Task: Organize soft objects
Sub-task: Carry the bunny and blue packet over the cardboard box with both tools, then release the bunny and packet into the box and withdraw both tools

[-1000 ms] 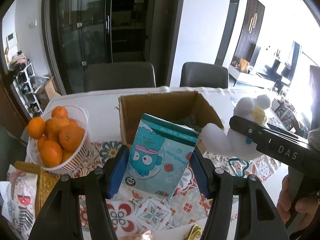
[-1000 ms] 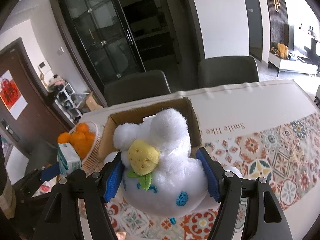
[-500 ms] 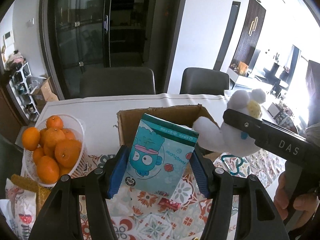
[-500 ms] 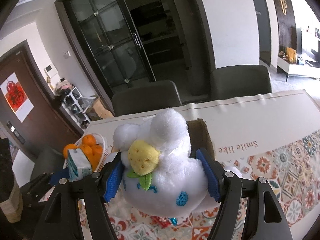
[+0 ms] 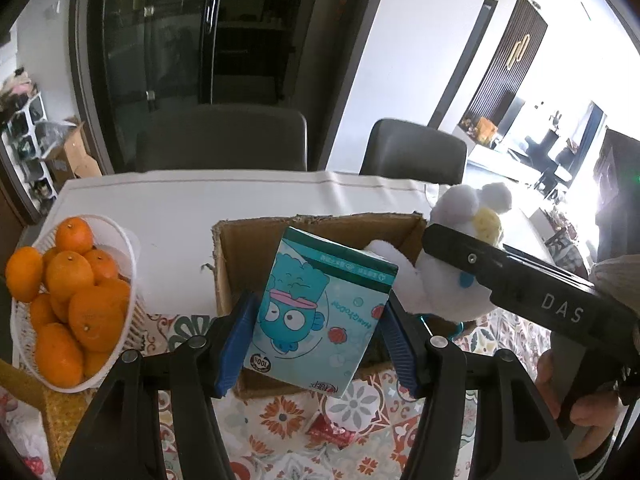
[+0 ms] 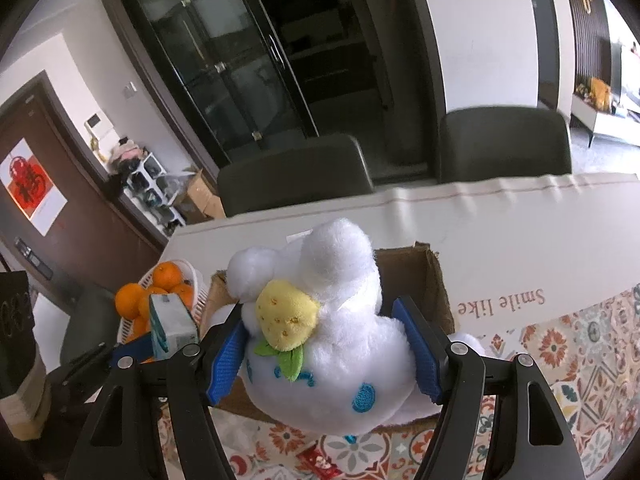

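Observation:
My left gripper [image 5: 316,344] is shut on a teal tissue pack [image 5: 320,316] with a blue cartoon fish, held above the near edge of an open cardboard box [image 5: 248,248]. My right gripper [image 6: 324,364] is shut on a white plush toy [image 6: 332,344] with a yellow strawberry, held over the same box [image 6: 436,292]. In the left wrist view the plush toy [image 5: 448,276] and the right gripper's black body [image 5: 540,300] hang over the box's right side. In the right wrist view the tissue pack [image 6: 172,324] shows at the left.
A white basket of oranges [image 5: 68,300] stands left of the box on the table [image 5: 168,216]. A patterned cloth [image 6: 580,360] covers the near part. A small red packet [image 5: 330,434] lies on it. Two dark chairs [image 5: 224,140] stand behind the table.
Both grippers have moved forward and up over the box with their loads; the box and table now sit lower and closer in both views.

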